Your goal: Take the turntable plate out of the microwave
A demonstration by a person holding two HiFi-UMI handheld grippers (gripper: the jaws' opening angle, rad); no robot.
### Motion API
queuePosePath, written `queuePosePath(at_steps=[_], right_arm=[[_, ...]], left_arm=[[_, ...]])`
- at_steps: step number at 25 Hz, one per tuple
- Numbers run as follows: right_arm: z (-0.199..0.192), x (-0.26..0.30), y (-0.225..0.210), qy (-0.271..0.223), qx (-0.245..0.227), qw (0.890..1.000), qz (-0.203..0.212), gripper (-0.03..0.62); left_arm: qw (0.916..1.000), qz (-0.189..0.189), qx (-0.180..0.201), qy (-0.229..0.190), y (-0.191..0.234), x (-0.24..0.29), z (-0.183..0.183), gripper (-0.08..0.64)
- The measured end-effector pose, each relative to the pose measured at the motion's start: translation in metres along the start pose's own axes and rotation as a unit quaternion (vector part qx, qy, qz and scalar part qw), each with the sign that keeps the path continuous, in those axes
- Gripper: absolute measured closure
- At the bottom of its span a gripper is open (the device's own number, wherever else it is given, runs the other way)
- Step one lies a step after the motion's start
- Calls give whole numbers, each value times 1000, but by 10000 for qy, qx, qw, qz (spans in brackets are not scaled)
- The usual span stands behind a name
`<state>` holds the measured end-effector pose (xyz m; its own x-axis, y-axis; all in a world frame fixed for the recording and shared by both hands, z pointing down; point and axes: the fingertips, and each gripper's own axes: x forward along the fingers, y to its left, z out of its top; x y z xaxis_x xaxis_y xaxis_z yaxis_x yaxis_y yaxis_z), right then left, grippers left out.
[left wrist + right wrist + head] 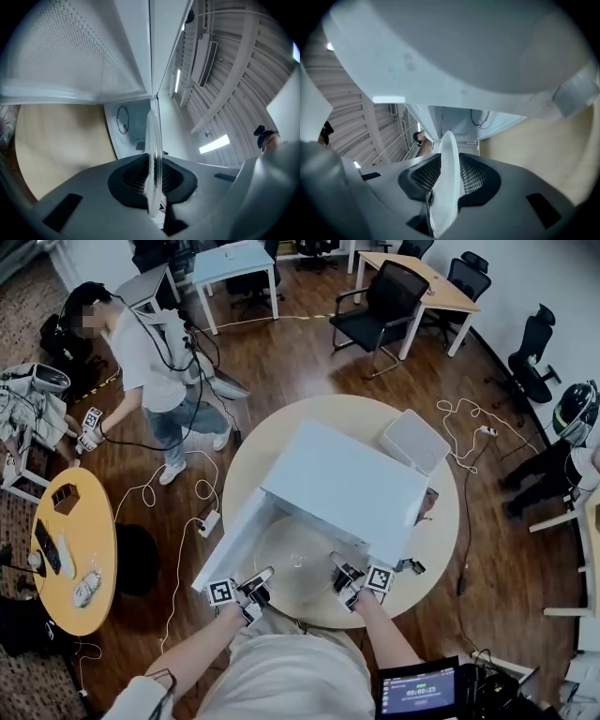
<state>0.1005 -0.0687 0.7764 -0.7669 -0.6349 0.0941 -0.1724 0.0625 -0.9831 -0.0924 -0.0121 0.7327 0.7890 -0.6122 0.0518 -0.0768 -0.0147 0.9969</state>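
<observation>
The clear glass turntable plate [298,563] is held flat just in front of the white microwave [347,488], above the round table. My left gripper [262,576] is shut on the plate's left rim and my right gripper [339,563] is shut on its right rim. In the left gripper view the plate [153,154] runs edge-on between the dark pads [133,176] of the left gripper [153,174]. In the right gripper view the plate [446,187] stands pinched between the ribbed pads [473,174] of the right gripper [447,176], with the open microwave cavity [457,123] behind it.
The microwave door [230,540] hangs open to the left of the plate. A white box [415,440] lies on the beige round table [441,531] behind the microwave. A person [155,357] stands at the left, beside a small yellow table [80,521]. Cables run over the wooden floor.
</observation>
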Motion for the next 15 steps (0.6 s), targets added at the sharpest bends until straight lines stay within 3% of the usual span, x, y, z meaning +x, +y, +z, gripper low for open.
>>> queuePosePath(at_steps=[8,15], right_arm=[[-20,3,33,657,-149,9955,666,491],[-26,-5,75,804,-306,9908,1046,491]], left_arm=[[9999,-43,60,138,-16,-11,-9,528],[9992,-182,41,364,-46,-6,-21,528]])
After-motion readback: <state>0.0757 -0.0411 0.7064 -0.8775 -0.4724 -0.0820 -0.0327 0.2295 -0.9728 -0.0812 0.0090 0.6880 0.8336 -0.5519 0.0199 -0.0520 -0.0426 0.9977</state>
